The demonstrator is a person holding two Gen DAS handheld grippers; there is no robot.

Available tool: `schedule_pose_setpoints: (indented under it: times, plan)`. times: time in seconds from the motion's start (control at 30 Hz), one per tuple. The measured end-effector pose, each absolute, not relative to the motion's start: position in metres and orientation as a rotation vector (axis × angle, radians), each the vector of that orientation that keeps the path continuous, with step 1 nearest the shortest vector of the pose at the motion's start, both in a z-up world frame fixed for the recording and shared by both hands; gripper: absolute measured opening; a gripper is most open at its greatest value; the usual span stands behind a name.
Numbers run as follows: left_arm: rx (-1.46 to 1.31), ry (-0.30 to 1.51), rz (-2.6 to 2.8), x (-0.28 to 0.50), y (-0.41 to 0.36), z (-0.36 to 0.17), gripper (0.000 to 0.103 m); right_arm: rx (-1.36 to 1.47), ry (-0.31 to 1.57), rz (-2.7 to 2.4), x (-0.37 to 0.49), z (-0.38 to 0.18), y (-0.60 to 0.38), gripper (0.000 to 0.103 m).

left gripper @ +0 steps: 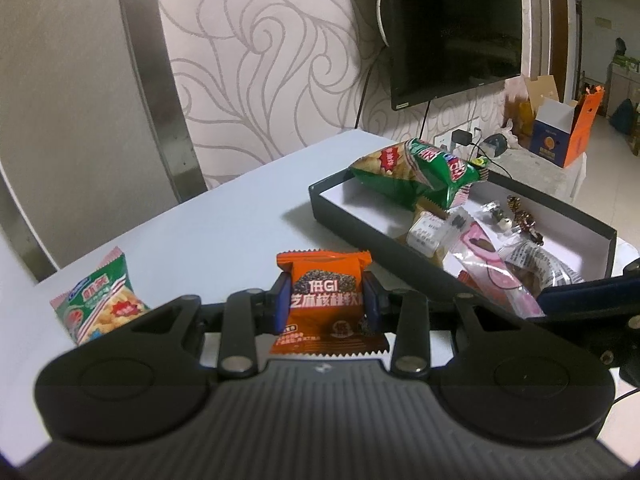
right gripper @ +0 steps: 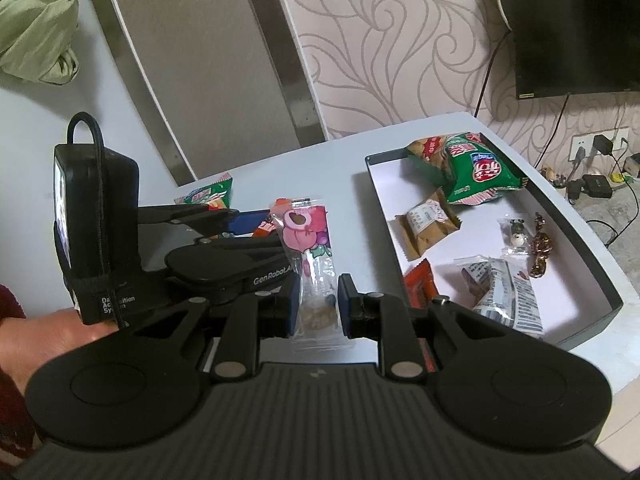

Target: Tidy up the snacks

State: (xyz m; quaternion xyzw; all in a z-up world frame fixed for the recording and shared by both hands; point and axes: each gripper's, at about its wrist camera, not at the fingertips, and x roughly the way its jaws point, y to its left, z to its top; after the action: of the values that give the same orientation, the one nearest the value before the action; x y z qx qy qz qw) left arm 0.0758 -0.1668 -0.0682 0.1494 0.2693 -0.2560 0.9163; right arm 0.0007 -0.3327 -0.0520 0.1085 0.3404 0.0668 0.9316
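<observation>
The left gripper has its jaws squeezed on an orange snack packet, one blue pad on each side of its middle. The packet stands up between the pads, and I cannot tell if its bottom edge touches the white surface. It looks light and soft, with a small cake inside, so a gentle squeeze on the puffy middle should be enough. The crinkly ends would slip.

The right gripper has its jaws around a long clear packet with a pink bear. The left pad touches it, but the right pad seems to leave a small gap, so I cannot tell if it is gripped. This packet is thin, floppy and shiny. I think it could slide out or bend over, so holding it near the lumpy snack at the near end is best.

To the right sits the black tray with a white floor. In it lie a big green chip bag at the far end, a small brown packet and some tiny sweets.

Far to the left, a small green packet waits on the surface
</observation>
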Motion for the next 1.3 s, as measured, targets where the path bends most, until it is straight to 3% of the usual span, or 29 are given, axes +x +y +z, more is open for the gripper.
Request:
schedule_pose_setpoints:
  times: [1.3]
  plan:
    - [0.307,0.521,-0.645,0.080,-0.242,-0.063,0.040,0.255,0.661,0.000,-0.006,-0.046,-0.391,0.024]
